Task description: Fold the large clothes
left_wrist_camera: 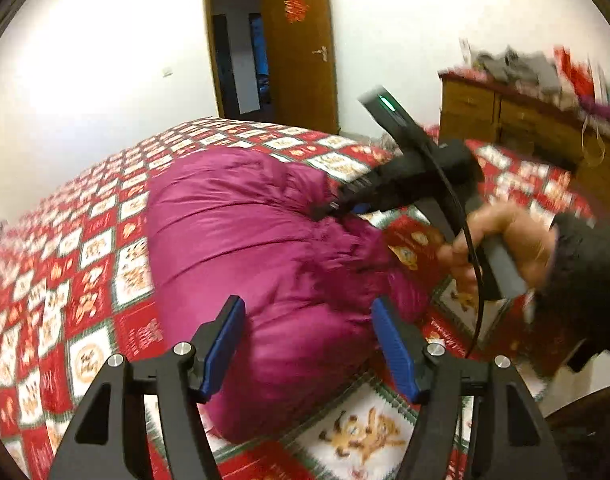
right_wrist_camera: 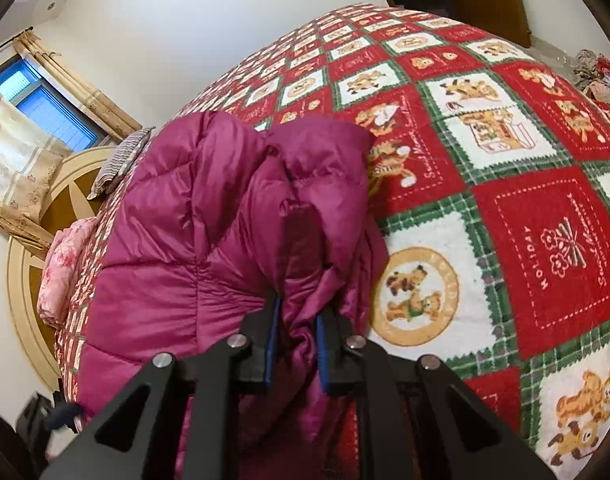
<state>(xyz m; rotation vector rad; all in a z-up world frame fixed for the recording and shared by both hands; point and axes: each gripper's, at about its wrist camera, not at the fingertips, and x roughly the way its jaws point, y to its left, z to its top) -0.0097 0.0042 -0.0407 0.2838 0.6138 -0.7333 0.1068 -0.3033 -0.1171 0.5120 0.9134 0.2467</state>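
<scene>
A magenta puffy down jacket (left_wrist_camera: 241, 240) lies bunched on the bed. My left gripper (left_wrist_camera: 305, 312) is open and empty, its blue pads just above the jacket's near end. My right gripper (right_wrist_camera: 297, 316) is shut on a fold of the jacket (right_wrist_camera: 185, 248), and fabric is bunched between its blue pads. In the left wrist view the right gripper (left_wrist_camera: 329, 206) reaches in from the right, held by a hand, with its tips on the jacket's far side.
The bed carries a red, white and green patchwork blanket (right_wrist_camera: 505, 184). A wooden dresser (left_wrist_camera: 525, 120) with clutter stands at the right. An open wooden door (left_wrist_camera: 301, 48) is behind the bed. A headboard (right_wrist_camera: 61, 192), pillows and a curtained window are at the left.
</scene>
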